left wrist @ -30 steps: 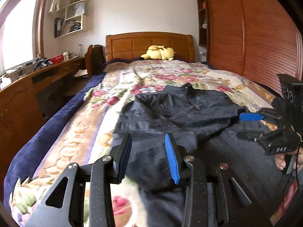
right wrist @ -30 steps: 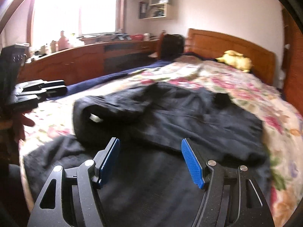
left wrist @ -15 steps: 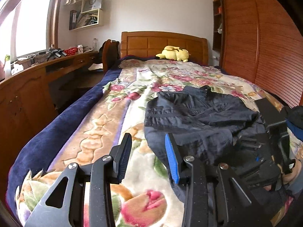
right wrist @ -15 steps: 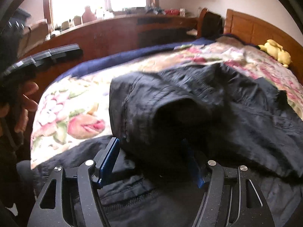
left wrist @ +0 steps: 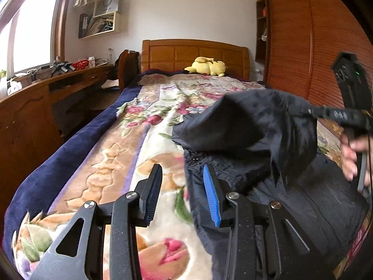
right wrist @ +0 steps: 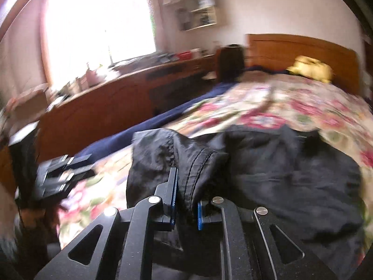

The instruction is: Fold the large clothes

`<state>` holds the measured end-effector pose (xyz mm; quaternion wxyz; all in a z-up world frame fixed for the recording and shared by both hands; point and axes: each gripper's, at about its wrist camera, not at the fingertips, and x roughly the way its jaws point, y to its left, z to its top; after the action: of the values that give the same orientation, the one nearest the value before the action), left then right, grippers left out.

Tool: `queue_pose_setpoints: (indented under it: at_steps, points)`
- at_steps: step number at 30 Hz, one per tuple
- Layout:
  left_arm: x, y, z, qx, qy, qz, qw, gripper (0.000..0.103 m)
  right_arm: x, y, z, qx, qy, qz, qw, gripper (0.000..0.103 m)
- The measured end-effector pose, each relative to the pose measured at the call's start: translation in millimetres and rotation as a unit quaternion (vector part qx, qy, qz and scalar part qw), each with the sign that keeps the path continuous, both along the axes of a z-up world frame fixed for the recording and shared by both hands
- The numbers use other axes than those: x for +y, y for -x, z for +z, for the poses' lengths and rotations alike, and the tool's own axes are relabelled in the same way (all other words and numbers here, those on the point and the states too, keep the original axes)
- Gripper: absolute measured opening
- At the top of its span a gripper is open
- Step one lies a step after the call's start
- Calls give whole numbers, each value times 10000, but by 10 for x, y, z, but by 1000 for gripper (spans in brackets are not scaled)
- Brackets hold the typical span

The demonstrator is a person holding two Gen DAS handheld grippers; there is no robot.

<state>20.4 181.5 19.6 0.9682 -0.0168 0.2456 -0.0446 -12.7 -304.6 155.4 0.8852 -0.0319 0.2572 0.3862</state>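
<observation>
Bedroom surface is a bed covered by a floral blanket (left wrist: 149,144) with a navy border, wooden headboard (left wrist: 195,54) at the far end, yellow plush toy (left wrist: 206,66) against it. Wooden desk (left wrist: 58,81) and window run along the left side; louvred wooden wardrobe (left wrist: 310,46) stands on the right. Black jacket (left wrist: 291,186) lies on the near right part of the blanket. Right gripper (right wrist: 186,206) has just been closing and now pinches a stitched fold of the jacket, raising it off the bed. Left gripper (left wrist: 183,194) stands partly open over the jacket's left edge, nothing between its pads.
</observation>
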Motion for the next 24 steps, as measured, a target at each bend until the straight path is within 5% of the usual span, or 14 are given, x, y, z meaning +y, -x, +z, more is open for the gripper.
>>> queue_pose_setpoints:
  at_steps: [7, 14, 19, 24]
  points:
    - [-284, -3, -25, 28, -58, -320, 9995, 38, -622, -550, -380, 110, 920, -1371, 9862, 15]
    - [-519, 32, -13, 20, -129, -569, 9983, 38, -700, -656, -636, 13, 1462, -1765, 9734, 50]
    - [-570, 41, 4, 15, -112, -632, 9979, 38, -700, -297, -549, -671, 1745, -2162, 9583, 56]
    - [-594, 15, 3, 46, -100, -638, 9979, 38, -533, 14, -625, -596, 1430, -1401, 9780, 56]
